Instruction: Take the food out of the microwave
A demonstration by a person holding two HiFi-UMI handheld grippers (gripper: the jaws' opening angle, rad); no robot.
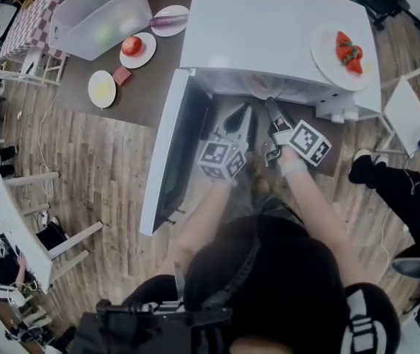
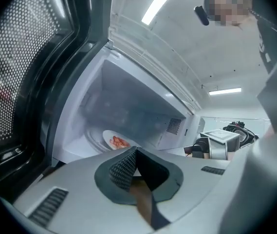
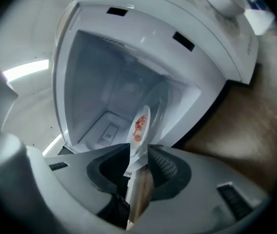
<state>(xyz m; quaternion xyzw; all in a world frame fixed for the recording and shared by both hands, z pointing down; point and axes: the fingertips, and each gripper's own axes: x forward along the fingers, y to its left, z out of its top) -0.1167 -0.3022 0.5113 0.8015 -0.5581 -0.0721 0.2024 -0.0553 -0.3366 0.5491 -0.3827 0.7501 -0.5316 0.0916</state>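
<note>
The white microwave (image 1: 269, 28) stands with its door (image 1: 167, 150) swung open to the left. Inside, a white plate with red food (image 2: 115, 141) rests on the turntable. My left gripper (image 2: 136, 152) is shut and empty, held just outside the opening with the plate ahead of it. My right gripper (image 3: 140, 155) is rolled onto its side at the mouth of the cavity. Its jaws stand open, and the rim of the plate (image 3: 139, 128) reaches into the gap between them without being pressed. In the head view both grippers (image 1: 245, 113) (image 1: 270, 108) sit side by side before the opening.
A plate of strawberries (image 1: 346, 51) sits on top of the microwave. On the brown table to the left are a clear plastic bin (image 1: 99, 13), an apple on a plate (image 1: 132, 46) and two more plates (image 1: 101, 88) (image 1: 169, 19). Another person's leg (image 1: 387, 179) is at the right.
</note>
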